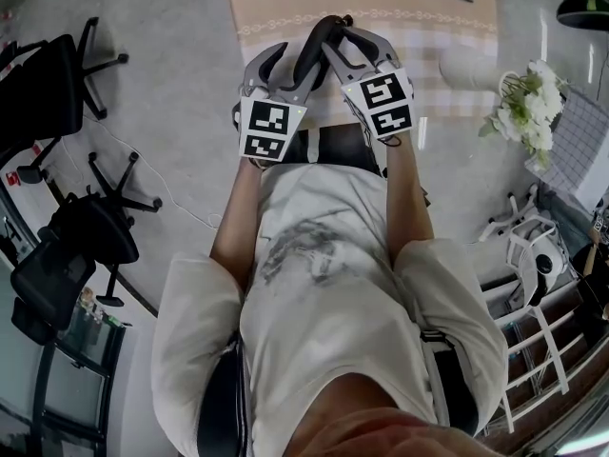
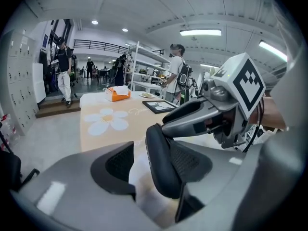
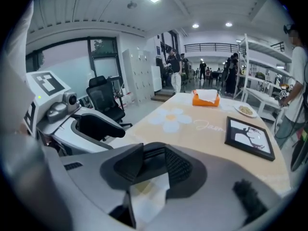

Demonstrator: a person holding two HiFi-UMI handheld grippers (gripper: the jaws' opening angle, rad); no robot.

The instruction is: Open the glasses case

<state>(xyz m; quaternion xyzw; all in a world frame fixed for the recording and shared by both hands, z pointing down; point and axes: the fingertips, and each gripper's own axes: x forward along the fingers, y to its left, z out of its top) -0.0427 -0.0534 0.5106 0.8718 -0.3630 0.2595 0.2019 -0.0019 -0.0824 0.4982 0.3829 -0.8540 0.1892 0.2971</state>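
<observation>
- Glasses case (image 1: 320, 48) — a dark, curved shell — is held up in the air between the two tongs, in front of the seated person (image 1: 324, 293) and against the near edge of the table (image 1: 276, 8).
- In the left gripper view the case (image 2: 161, 163) is seen as a dark oblong between the jaws of the left tongs (image 2: 155, 161). It is laid against the pad on the picture's right, while a strip of table shows between it and the other pad. These tongs are thus set well apart and are not clamped on it.
- In the same view, one jaw of the right tongs is brought in from the picture's right and meets the case's upper end.
- In the right gripper view the jaws of the right tongs (image 3: 150, 166) are drawn to a narrow gap, and a dark ridged edge of the case (image 3: 150, 154) is pinched between the pad tips.
- In the head view both tongs are angled toward each other with their tips close together, and the case is arched across them. The marker cubes (image 1: 266, 129) are turned up to the camera.
- Whether the lid has been parted from the base cannot be told.
- Farther along the table a framed picture (image 3: 249, 137), an orange tissue box (image 3: 206, 97) and a white flower print (image 3: 171, 119) are seen — all well apart from the case.
</observation>
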